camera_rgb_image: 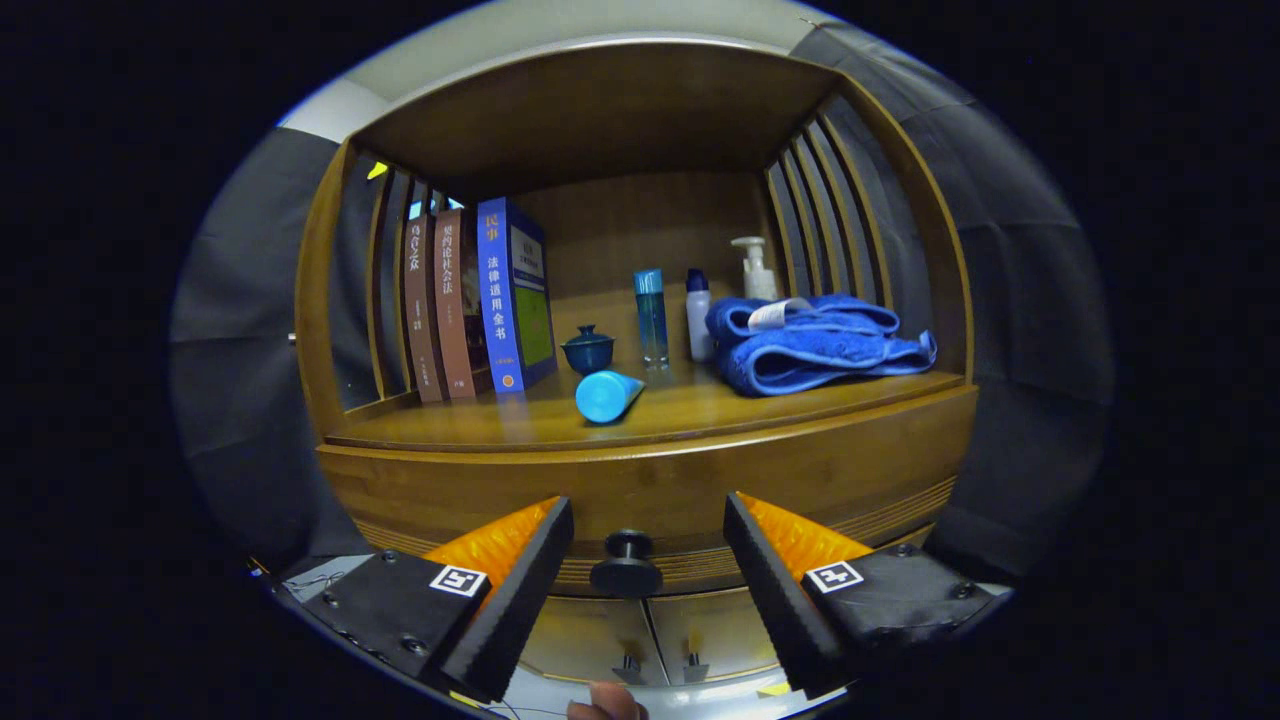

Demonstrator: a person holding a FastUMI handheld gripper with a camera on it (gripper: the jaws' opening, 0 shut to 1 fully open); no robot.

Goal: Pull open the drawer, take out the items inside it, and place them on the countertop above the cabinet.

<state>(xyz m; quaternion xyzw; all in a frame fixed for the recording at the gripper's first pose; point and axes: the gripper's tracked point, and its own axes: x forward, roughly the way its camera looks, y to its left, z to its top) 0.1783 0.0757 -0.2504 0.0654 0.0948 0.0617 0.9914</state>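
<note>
At the frame's bottom centre, the gripper is level, its fingers spread wide and holding nothing, with the closed drawer's knob between them. Above lies the countertop, a blue tube at its middle.

Three books are standing at the worktop's left edge, a lidded cup sitting beside them (bottles behind), a folded blue towel lying right.

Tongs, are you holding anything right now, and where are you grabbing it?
Nothing is held. The tongs are open, with the drawer knob sitting in the gap between the two fingers, and neither finger touches it.
</note>
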